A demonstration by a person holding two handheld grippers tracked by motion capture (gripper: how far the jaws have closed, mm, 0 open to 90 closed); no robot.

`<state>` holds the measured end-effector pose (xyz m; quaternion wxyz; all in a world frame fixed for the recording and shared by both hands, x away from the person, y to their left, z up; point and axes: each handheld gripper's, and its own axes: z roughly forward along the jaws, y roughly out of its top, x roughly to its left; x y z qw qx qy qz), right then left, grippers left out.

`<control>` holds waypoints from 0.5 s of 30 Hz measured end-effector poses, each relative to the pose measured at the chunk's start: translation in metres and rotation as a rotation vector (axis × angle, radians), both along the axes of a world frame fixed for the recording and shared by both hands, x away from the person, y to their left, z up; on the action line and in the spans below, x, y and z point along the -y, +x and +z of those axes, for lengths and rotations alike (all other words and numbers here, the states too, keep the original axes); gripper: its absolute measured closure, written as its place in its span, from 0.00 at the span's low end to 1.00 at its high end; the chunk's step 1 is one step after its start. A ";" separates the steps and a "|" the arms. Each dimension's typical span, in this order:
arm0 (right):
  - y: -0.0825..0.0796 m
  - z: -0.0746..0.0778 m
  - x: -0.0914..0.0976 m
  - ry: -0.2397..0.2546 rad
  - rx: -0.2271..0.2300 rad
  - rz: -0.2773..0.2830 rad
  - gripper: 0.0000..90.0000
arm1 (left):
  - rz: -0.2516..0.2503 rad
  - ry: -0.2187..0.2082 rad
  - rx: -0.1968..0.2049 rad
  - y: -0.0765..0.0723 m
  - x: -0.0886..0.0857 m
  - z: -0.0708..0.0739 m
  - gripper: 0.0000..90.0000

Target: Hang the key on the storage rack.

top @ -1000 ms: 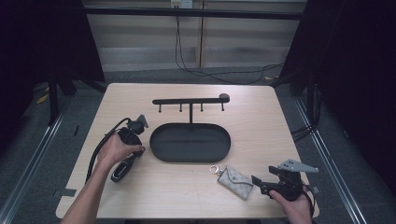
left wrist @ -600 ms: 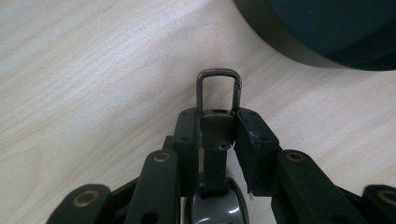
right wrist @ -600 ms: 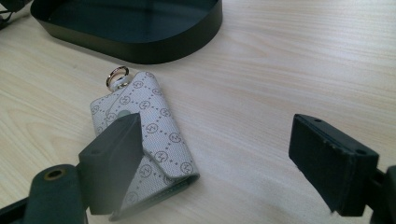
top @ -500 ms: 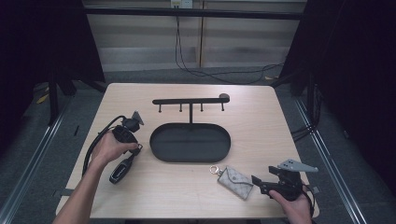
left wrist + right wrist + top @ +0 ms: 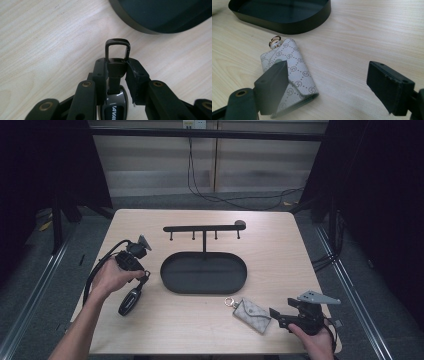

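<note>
The left tongs [image 5: 117, 75] pinch the car key fob [image 5: 115, 100] by its stiff neck under the loop, probably light and slick; right tongs [image 5: 337, 87] spread.

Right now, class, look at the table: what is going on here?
A person works at a wooden table with a pair of tongs in each hand. The left tongs are shut on the neck of a black car key, just below its loop, beside the dark oval tray with its hook rack. The right tongs are open, hovering next to a grey patterned key pouch that lies flat on the table, untouched.
</note>
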<state>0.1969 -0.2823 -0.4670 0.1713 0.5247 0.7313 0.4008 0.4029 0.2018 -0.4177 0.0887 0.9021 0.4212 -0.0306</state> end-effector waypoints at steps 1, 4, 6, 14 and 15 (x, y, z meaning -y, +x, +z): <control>0.000 0.000 0.000 0.000 0.000 0.000 0.20 | 0.001 0.002 0.009 -0.001 0.000 0.002 0.79; 0.000 0.000 0.000 0.001 -0.001 0.002 0.20 | -0.006 -0.001 0.020 -0.002 -0.001 0.009 0.79; 0.000 0.000 0.000 0.000 -0.002 0.002 0.20 | -0.005 -0.007 0.026 -0.004 -0.001 0.014 0.79; 0.001 -0.001 -0.001 0.000 -0.009 0.006 0.20 | 0.003 -0.016 0.055 -0.006 -0.001 0.035 0.79; 0.001 -0.001 -0.001 -0.001 -0.011 0.005 0.20 | 0.008 -0.015 0.058 -0.006 -0.001 0.037 0.79</control>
